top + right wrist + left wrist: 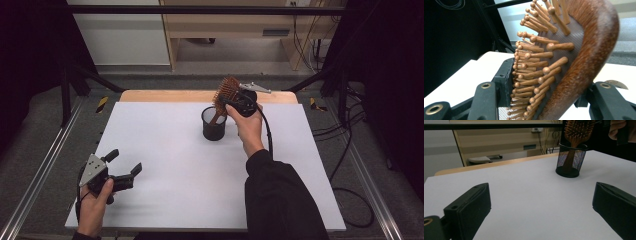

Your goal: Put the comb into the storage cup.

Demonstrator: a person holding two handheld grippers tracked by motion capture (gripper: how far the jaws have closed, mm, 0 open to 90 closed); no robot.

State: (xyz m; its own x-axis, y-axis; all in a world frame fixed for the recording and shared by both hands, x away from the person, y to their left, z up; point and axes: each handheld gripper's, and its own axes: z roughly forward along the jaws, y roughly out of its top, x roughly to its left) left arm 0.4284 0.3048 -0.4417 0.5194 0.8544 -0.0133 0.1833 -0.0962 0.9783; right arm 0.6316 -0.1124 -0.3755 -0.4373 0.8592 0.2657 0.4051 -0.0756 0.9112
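Observation:
A wooden paddle hairbrush stands handle-down in a black mesh cup at the back middle of the white tabletop. My right gripper is shut on the brush head above the cup. In the right gripper view one jaw pad presses the wooden bristle pins and the other the back of the hairbrush, so my right gripper clamps it. My left gripper rests near the front left corner, open and holding nothing. The left gripper view looks between the wide jaws of my left gripper at the hairbrush and cup.
A wood edge strip runs along the table's far side. Beyond it stands a light wooden cabinet. Metal frame rails flank the table, and cables lie on the floor at the right.

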